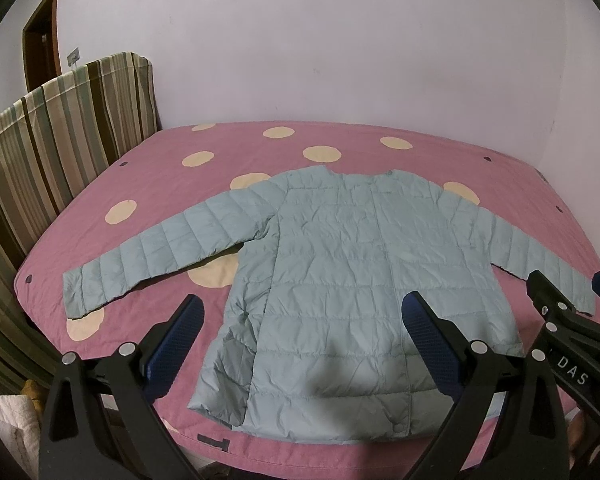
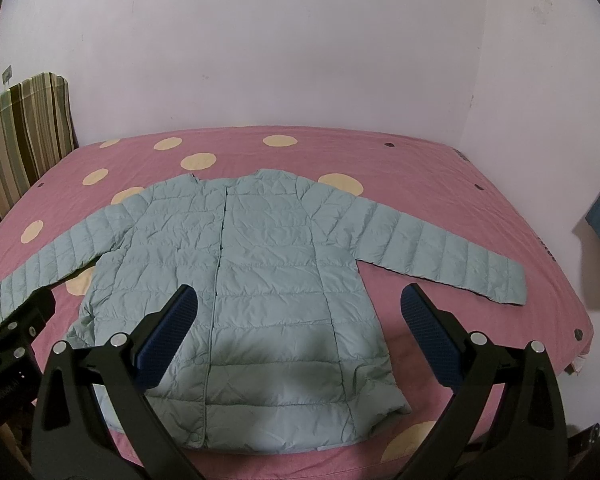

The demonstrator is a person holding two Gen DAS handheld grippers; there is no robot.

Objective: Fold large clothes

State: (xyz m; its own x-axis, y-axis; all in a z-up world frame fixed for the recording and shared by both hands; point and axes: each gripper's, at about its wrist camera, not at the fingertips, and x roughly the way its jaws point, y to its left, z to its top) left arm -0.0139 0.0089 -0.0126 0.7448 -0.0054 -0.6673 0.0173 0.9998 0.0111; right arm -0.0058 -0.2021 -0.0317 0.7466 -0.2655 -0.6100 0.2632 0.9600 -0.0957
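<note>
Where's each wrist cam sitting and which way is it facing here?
Left wrist: on the left gripper at the bed's near edge, facing the far wall over the jacket; own open fingers frame it, right gripper at right.
Right wrist: on the right gripper, same heading, set further right; left gripper's finger at left.
Shared: jacket, pink bedspread, striped headboard.

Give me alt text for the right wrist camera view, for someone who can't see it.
A pale blue quilted jacket lies flat and unfolded, front up, sleeves spread, on a pink bed cover with cream dots. The open right gripper hovers over its lower half, holding nothing. The left gripper shows at the left edge near a cuff.
</note>
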